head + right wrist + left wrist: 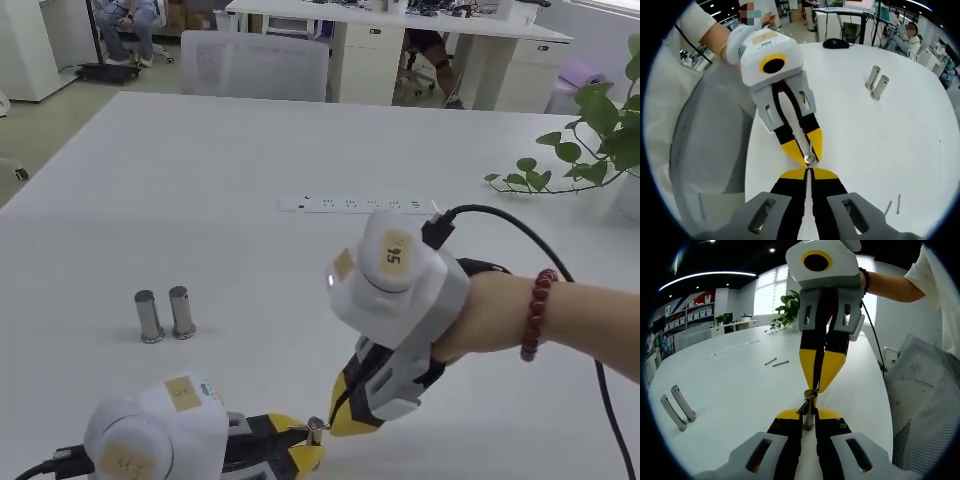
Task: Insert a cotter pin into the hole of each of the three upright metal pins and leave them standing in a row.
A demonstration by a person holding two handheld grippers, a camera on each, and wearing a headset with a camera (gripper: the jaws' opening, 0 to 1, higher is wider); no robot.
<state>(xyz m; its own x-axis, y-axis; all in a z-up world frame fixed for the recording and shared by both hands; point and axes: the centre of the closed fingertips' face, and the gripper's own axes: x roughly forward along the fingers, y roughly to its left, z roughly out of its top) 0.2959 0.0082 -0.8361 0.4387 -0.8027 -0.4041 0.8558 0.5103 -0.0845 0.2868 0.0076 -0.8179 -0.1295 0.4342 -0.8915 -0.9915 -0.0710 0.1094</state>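
Metal pins: two standing, third in left fingers; right fingers pinch cotter pin.

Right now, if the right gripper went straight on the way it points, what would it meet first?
The metal pin held in the left gripper, just ahead of the right gripper tips; they look almost touching, though depth is unclear.

Two metal pins stand side by side; a cotter pin touches the third pin.
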